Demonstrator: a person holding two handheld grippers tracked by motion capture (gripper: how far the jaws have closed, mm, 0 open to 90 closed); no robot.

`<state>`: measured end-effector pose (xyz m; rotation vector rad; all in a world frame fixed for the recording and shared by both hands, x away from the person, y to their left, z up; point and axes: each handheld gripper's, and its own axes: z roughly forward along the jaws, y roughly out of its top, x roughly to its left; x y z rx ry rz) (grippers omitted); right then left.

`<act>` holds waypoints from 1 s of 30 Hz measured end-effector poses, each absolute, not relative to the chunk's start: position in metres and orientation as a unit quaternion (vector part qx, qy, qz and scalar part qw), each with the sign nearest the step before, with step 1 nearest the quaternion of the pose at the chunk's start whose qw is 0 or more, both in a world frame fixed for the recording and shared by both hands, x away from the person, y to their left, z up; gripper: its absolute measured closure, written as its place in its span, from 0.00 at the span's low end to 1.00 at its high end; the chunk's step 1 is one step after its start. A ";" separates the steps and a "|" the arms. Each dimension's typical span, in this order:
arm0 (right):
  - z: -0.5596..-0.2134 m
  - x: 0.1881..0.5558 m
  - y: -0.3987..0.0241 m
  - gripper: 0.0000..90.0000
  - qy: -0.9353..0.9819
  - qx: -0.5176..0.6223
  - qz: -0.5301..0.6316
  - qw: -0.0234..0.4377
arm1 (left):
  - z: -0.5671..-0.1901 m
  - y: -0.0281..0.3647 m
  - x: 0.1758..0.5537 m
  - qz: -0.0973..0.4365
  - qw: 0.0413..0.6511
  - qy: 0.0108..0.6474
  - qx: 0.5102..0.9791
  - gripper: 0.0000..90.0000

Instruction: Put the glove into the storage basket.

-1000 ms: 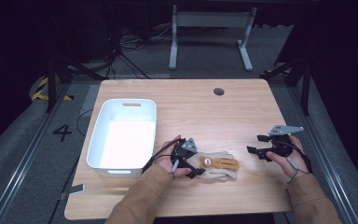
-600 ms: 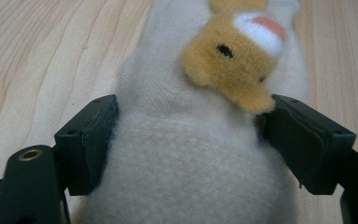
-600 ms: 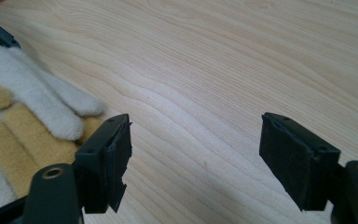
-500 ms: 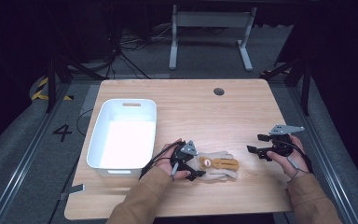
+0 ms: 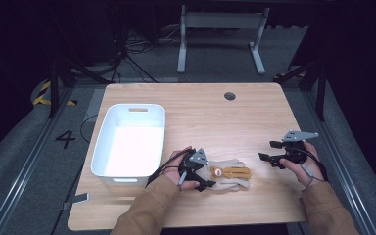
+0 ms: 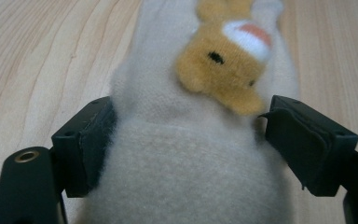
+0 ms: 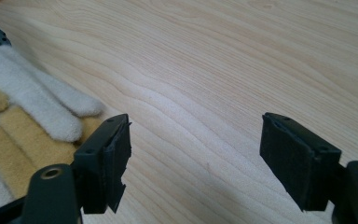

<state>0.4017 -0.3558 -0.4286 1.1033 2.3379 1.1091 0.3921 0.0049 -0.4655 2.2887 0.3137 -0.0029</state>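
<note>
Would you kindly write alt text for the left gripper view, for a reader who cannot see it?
A fluffy cream glove with an orange plush bear face lies on a light wooden table, its cuff between the two black jaws of the left gripper. The left jaw touches the fabric, while the right one stands just beside it.

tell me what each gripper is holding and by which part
The left gripper straddles the cuff end of the cream fleece glove with an orange bear face, one jaw touching it, not clamped. The right gripper is open over bare wooden table.
</note>
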 end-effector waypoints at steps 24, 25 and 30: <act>-0.430 0.402 -0.355 0.28 0.823 0.387 0.383 0.161 | -0.474 -0.002 0.385 0.019 0.380 0.093 0.920 0.11; -0.430 0.402 -0.355 0.28 0.823 0.388 0.382 0.161 | -0.474 -0.003 0.384 0.023 0.378 0.091 0.921 0.10; -0.430 0.402 -0.355 0.28 0.822 0.388 0.384 0.162 | -0.474 -0.007 0.383 0.026 0.372 0.095 0.923 0.07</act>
